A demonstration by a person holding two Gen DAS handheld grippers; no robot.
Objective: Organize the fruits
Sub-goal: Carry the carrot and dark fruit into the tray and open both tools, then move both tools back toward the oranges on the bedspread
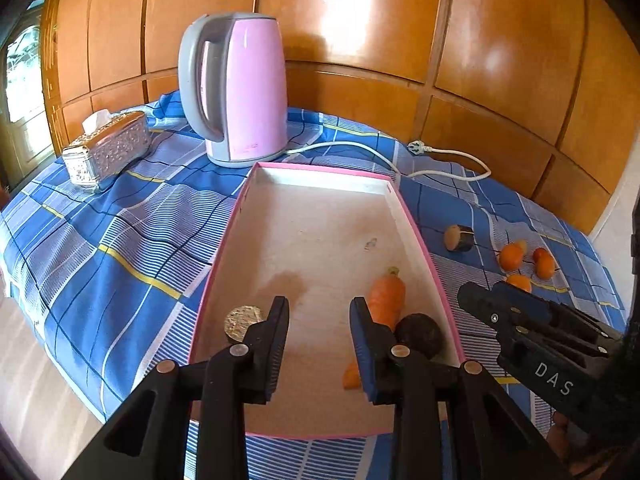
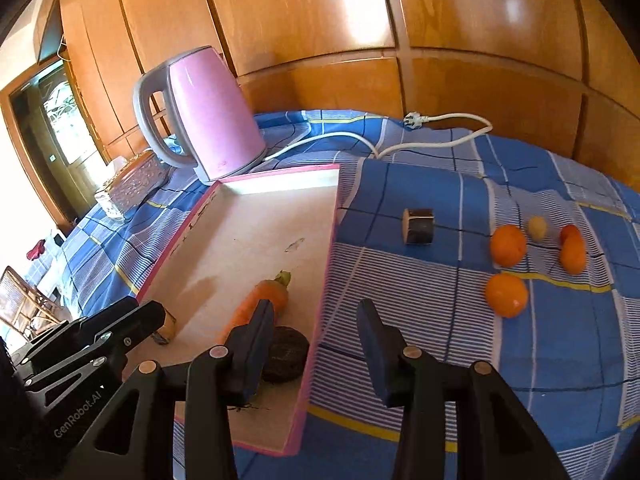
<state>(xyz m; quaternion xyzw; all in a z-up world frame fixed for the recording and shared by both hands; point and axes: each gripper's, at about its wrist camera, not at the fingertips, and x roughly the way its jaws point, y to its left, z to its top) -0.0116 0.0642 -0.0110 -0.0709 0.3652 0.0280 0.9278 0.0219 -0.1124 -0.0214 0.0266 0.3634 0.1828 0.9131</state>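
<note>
Both wrist views overlook the tray (image 1: 416, 224) closely.

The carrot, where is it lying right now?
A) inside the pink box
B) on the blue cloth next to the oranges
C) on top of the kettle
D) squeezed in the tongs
A: the carrot lies on the floor of the pink box, beside a dark round fruit, while the oranges sit outside on the blue cloth.

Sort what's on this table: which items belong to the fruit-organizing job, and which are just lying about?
Job items:
tray
carrot
dark round fruit
oranges
small yellow fruit
cut piece
round slice

Lying about:
kettle
power cord
tissue box
tablecloth
</note>
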